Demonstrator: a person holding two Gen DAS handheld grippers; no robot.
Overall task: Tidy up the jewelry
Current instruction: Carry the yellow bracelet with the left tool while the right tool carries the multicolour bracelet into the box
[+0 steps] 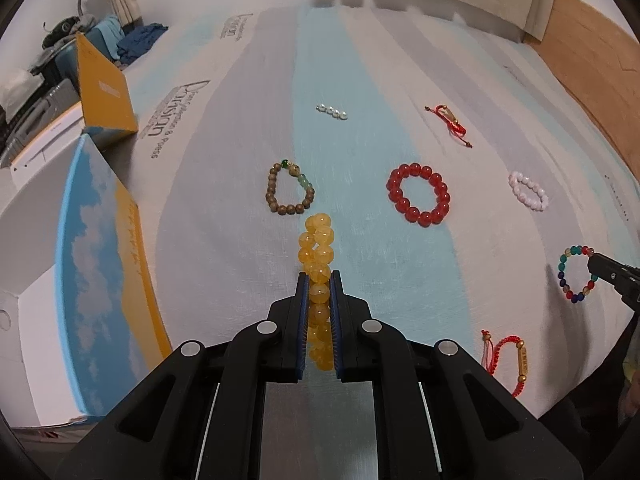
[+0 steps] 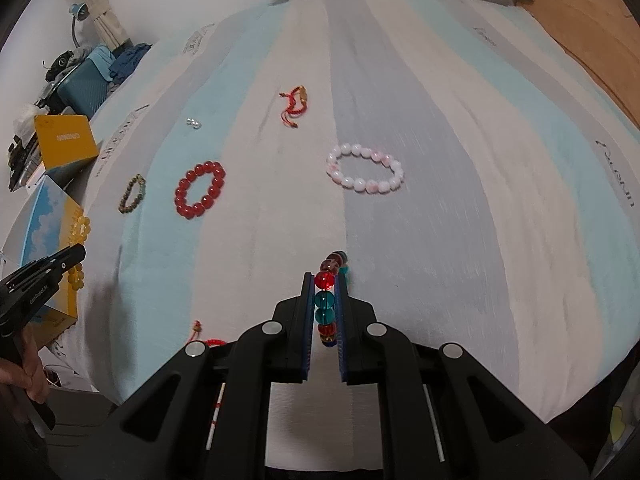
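Observation:
My left gripper (image 1: 319,278) is shut on a yellow bead bracelet (image 1: 319,248), held above the striped bed; it also shows in the right wrist view (image 2: 79,229). My right gripper (image 2: 324,280) is shut on a multicoloured bead bracelet (image 2: 325,300), which also shows in the left wrist view (image 1: 576,274). On the bed lie a red bead bracelet (image 1: 419,193), a brown bead bracelet (image 1: 290,191), a pink bead bracelet (image 2: 364,173), a small pearl string (image 1: 331,112), a red cord bracelet (image 1: 450,120) and a red cord bracelet with a gold tube (image 1: 516,356).
An open box with a sky-print and yellow lid (image 1: 100,264) stands at the left bed edge, with a yellow box (image 1: 105,88) behind it. A suitcase and clutter (image 2: 80,76) sit far left. Wooden floor (image 1: 592,48) lies at the right.

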